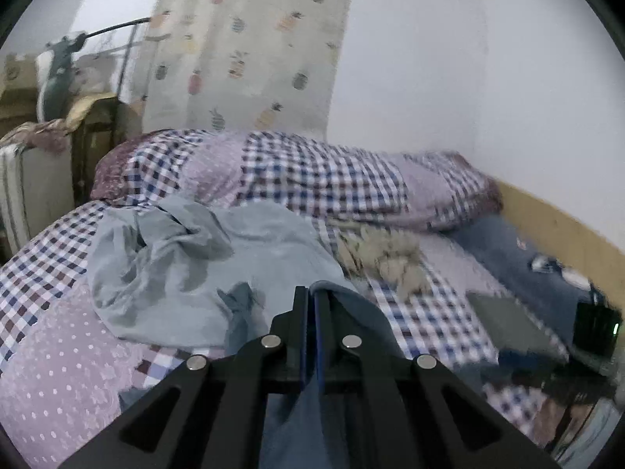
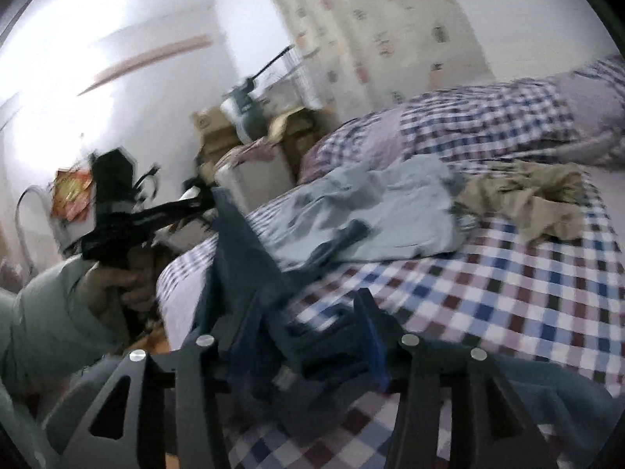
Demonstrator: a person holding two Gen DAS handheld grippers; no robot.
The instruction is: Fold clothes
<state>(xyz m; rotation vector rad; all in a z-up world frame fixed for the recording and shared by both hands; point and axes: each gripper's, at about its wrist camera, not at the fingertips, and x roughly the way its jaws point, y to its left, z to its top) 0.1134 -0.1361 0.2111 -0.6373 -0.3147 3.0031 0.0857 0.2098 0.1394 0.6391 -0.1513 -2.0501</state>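
Two garments lie crumpled on the checked bed [image 1: 47, 258]: a pale blue-grey one [image 1: 187, 273] at its middle and a beige one [image 1: 383, 254] just beside it, on the side nearer the rolled quilt [image 1: 312, 172]. Your left gripper [image 1: 311, 293] has its jaws pressed together on a fold of dark blue cloth [image 1: 351, 305], which hangs from them above the bed's near edge. Your right gripper [image 2: 297, 305] stands with its jaws about half apart; the dark blue cloth [image 2: 242, 242] lies between them, though blur hides whether either pad touches it.
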